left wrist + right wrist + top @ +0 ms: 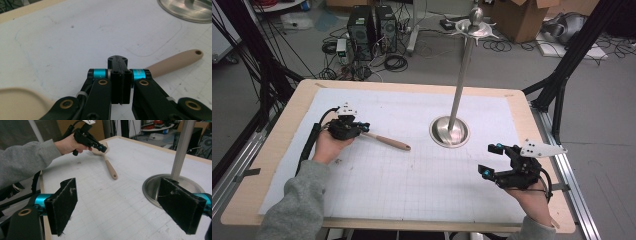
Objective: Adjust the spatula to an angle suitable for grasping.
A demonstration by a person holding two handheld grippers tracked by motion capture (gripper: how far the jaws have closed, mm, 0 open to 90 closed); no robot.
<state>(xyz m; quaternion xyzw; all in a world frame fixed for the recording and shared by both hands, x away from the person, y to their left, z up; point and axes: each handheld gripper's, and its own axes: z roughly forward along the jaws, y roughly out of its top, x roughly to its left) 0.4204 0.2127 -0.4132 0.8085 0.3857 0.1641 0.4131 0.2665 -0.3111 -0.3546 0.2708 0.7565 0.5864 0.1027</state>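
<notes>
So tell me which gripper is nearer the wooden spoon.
Left. The left gripper sits shut right above the wooden spoon, while the right gripper hovers open across the table.

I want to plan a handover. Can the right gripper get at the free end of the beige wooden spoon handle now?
Probably yes. The right gripper is open, the beige wooden spoon handle lies across bare white mat, and the steel stand base sits off to the side.

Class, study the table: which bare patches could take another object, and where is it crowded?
Free: the gridded mat between the left gripper and right gripper, and the far strip behind the wooden spoon. Crowded: around the metal stand and the spoon under the left gripper.
</notes>
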